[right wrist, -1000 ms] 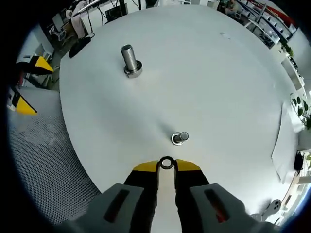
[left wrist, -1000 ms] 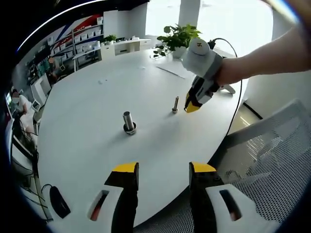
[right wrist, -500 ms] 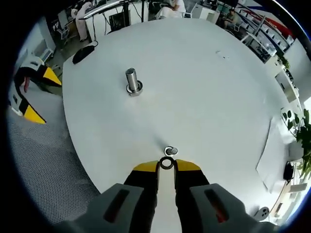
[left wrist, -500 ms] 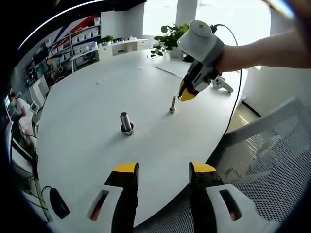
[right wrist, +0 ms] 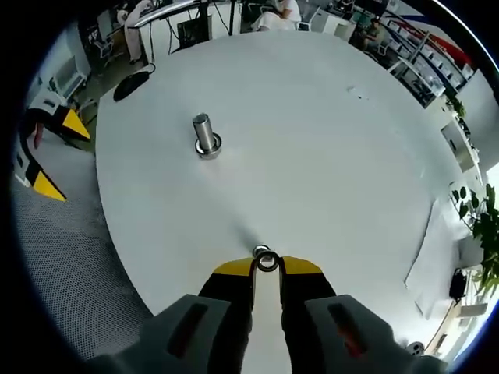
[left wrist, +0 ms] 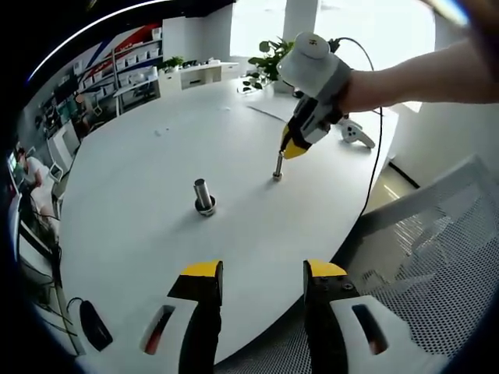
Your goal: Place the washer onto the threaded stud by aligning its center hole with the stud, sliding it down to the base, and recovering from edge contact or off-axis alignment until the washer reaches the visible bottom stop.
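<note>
White round table (right wrist: 327,156) carries a thick bolt (right wrist: 206,135) and the slim threaded stud (left wrist: 277,166). Over the past second the right gripper (right wrist: 267,266), pinching the washer (right wrist: 267,262), has closed in until the washer hangs almost over the stud's tip; lowering seems next. The left gripper (left wrist: 261,279) idles with jaws wide.
</note>
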`<state>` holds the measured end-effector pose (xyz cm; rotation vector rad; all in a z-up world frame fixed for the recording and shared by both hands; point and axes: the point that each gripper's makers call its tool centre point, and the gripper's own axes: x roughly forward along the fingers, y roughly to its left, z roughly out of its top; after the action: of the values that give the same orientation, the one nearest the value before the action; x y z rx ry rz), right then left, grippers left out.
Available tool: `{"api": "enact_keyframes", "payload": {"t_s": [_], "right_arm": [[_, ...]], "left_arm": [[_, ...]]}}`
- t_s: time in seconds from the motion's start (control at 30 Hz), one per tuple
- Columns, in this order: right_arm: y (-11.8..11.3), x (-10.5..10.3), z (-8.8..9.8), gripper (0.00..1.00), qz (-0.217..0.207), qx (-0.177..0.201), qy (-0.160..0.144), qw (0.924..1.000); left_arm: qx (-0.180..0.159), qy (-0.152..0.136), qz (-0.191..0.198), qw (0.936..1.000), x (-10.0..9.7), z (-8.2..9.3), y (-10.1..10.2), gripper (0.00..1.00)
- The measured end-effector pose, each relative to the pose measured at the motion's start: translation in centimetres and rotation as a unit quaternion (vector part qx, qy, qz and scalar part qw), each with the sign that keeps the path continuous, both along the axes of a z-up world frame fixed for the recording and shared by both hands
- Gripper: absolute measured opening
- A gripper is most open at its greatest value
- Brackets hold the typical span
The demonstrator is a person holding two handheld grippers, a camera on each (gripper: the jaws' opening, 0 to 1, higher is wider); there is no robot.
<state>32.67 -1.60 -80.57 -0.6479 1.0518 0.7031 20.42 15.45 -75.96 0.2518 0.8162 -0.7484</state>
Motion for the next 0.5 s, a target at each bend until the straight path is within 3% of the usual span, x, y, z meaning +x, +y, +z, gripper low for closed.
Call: {"api": "enact_keyframes", "payload": {"t_s": [0.5], "right_arm": [[0.1, 0.1, -2.5, 0.14, 0.011, -0.012, 0.027, 0.9995]], "left_arm": [[0.002, 0.004, 0.007, 1.0, 0.1, -0.2, 0.3, 0.4]]}}
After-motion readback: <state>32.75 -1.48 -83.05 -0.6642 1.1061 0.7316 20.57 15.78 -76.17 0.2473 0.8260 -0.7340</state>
